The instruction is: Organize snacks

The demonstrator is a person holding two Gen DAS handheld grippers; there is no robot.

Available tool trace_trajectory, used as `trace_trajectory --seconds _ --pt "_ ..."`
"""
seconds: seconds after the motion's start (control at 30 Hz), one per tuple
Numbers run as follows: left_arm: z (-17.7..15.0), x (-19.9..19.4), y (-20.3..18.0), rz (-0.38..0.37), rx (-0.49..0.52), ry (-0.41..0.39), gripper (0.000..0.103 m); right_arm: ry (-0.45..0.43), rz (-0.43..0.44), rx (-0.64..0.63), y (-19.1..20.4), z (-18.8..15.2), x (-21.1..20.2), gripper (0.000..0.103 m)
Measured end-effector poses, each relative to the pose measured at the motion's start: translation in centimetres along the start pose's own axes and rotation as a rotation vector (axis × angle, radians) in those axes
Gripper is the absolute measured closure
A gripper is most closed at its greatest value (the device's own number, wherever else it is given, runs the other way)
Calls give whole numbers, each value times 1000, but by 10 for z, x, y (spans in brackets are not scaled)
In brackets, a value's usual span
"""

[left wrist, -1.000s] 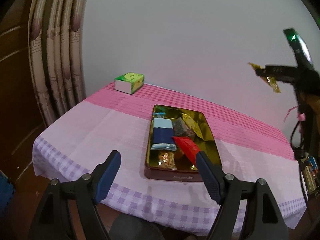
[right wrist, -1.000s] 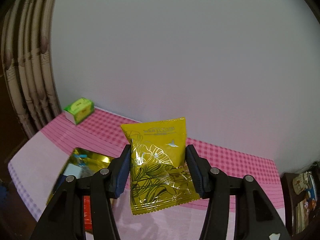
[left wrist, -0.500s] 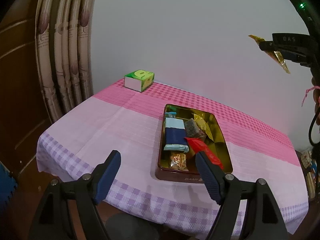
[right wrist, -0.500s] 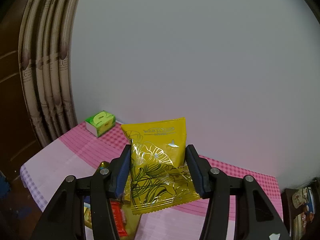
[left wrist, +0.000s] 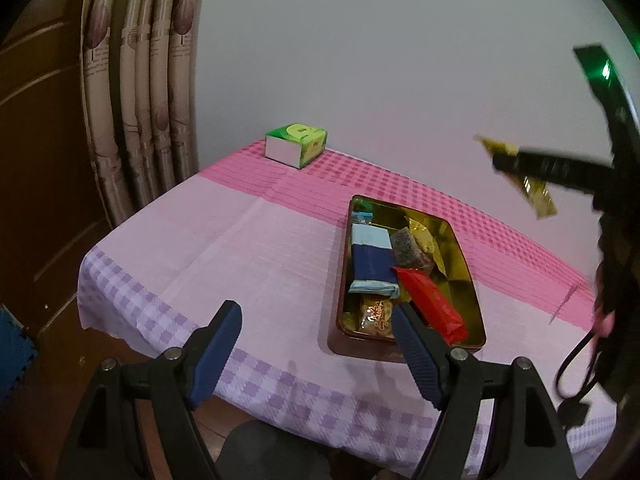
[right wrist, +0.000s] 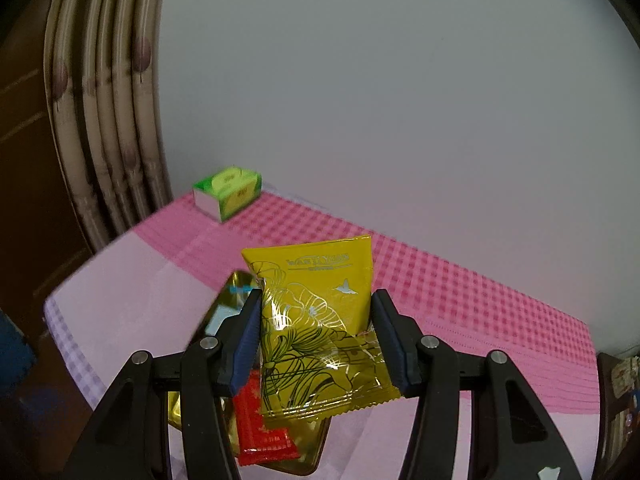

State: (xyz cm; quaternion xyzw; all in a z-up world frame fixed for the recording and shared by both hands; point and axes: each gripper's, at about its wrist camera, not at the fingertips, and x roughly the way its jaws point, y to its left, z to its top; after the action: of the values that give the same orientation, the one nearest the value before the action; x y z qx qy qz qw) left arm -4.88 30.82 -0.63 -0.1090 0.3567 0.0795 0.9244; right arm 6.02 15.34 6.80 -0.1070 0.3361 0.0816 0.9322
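Observation:
My right gripper (right wrist: 318, 336) is shut on a yellow snack packet (right wrist: 320, 332) and holds it in the air above the table, over the gold tin (right wrist: 236, 280). The packet also shows in the left wrist view (left wrist: 536, 196), to the right of and above the tin. The gold tin (left wrist: 460, 252) lies on the pink cloth and holds a blue bar (left wrist: 372, 256), a red packet (left wrist: 432, 304), a brown packet (left wrist: 408, 244) and other small snacks. My left gripper (left wrist: 320, 352) is open and empty, at the table's front edge, in front of the tin.
A green and white box (left wrist: 298, 144) stands at the far left corner of the table (left wrist: 240, 240), near the wall. A curtain (left wrist: 140, 100) and a wooden door hang at the left. Shelves with clutter (right wrist: 620, 384) are at the far right.
The right gripper with the yellow packet has come down toward the tin. The left gripper has shifted slightly; the tin sits more to the right in its view.

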Motion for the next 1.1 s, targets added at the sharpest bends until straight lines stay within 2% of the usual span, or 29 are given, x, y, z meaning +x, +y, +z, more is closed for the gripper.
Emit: trace_trajectory --seconds 0.37,0.73,0.8,0.83,0.9,1.1 --pt "-1 11 3 14 1 34 24 129 14 7 11 -46 50 53" --pt "-6 19 -3 27 39 64 24 161 48 24 14 -57 64 51" --pt "-7 23 -6 28 50 76 24 162 60 33 11 -58 63 45" --pt "-8 25 -8 29 61 86 24 160 54 34 10 -58 63 36" --pt "-10 29 -12 32 84 103 24 146 40 41 7 -58 59 25" --pt "-19 37 -31 63 178 135 24 115 -3 34 -5 -63 43 23"
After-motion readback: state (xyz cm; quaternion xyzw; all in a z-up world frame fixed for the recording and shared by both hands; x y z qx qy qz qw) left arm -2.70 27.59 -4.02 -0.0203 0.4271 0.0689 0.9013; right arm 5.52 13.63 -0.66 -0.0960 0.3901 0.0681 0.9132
